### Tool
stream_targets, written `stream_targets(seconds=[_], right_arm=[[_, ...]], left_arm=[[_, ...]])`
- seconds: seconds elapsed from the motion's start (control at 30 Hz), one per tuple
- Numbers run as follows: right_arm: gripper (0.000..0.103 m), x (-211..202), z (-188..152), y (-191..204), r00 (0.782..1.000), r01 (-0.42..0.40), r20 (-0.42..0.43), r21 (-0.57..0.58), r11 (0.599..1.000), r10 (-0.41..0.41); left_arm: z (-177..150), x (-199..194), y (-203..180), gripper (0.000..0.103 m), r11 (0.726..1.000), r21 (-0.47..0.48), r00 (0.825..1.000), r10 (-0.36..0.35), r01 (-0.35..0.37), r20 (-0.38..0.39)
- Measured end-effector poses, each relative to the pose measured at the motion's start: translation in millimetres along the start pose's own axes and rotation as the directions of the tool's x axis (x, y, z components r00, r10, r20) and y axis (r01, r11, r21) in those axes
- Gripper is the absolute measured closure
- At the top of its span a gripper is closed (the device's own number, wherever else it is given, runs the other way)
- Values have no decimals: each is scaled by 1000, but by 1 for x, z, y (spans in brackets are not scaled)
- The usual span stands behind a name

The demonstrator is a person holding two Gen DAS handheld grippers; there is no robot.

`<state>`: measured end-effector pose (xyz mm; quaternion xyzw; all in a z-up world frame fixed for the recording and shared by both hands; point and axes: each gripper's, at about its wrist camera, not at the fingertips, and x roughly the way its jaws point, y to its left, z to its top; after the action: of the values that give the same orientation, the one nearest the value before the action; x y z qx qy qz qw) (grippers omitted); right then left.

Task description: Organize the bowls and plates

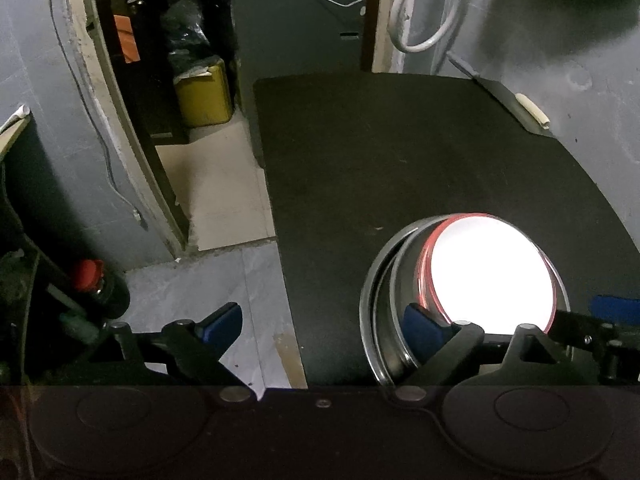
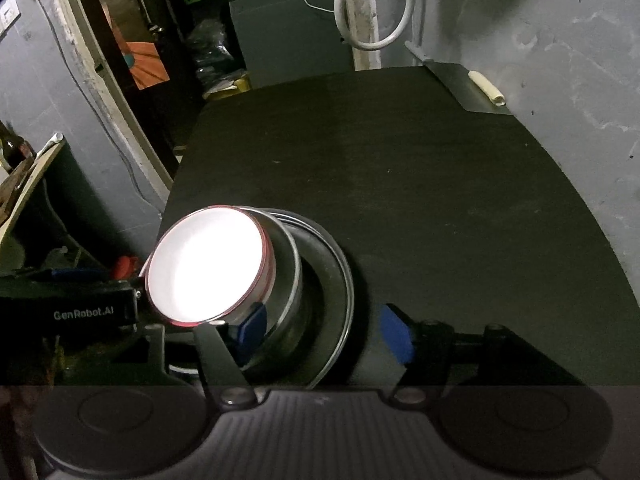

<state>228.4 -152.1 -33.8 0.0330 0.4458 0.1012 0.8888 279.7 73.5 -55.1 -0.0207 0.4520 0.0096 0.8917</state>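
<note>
While the left tool point(image 1: 324, 322) stands wide open with nothing between its blue pads point(image 1: 222, 320), the left wrist view shows a stack at the near left edge of the black counter point(image 1: 420, 152): a white bowl with a red rim point(image 1: 490, 270) sits inside a steel bowl point(image 1: 404, 284), which rests on a steel plate point(image 1: 370, 300). One pad is just beside the steel bowl's wall. In the right wrist view, the right tool point(image 2: 324, 330) is open too, gripping nothing; one of its pads point(image 2: 252, 326) lies inside the steel plate point(image 2: 340, 280) near the steel bowl point(image 2: 286, 272), the other outside over the counter point(image 2: 400, 184). The white bowl point(image 2: 204, 268) glares brightly.
</note>
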Motion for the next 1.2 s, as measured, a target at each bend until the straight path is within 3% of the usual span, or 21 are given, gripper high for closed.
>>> stream_targets(seconds=[0.17, 0.57, 0.8, 0.9, 1.03, 1.2], right_arm=[[18, -5, -2, -2, 1000, 15, 15, 9, 1000, -15], [5, -23, 0, -7, 996, 31, 79, 23, 999, -33], [1, -64, 1, -19, 990, 46, 134, 23, 999, -48], [0, -84, 3, -26, 987, 63, 144, 19, 998, -65], [0, -107, 1, -31, 983, 87, 161, 45, 995, -93], [0, -115, -14, -23, 983, 102, 150, 61, 993, -110]], left_arm=[[2, -5, 3, 1, 1000, -21, 999, 10, -9, 41], [9, -11, 16, 1, 997, -72, 995, 19, -12, 98], [28, -9, 61, 1, 984, -161, 990, 93, -76, 104], [38, -5, 89, 1, 972, -191, 982, 157, -135, 108], [46, 8, 124, 1, 961, -202, 972, 212, -188, 103], [39, 30, 149, 1, 964, -171, 968, 226, -206, 107]])
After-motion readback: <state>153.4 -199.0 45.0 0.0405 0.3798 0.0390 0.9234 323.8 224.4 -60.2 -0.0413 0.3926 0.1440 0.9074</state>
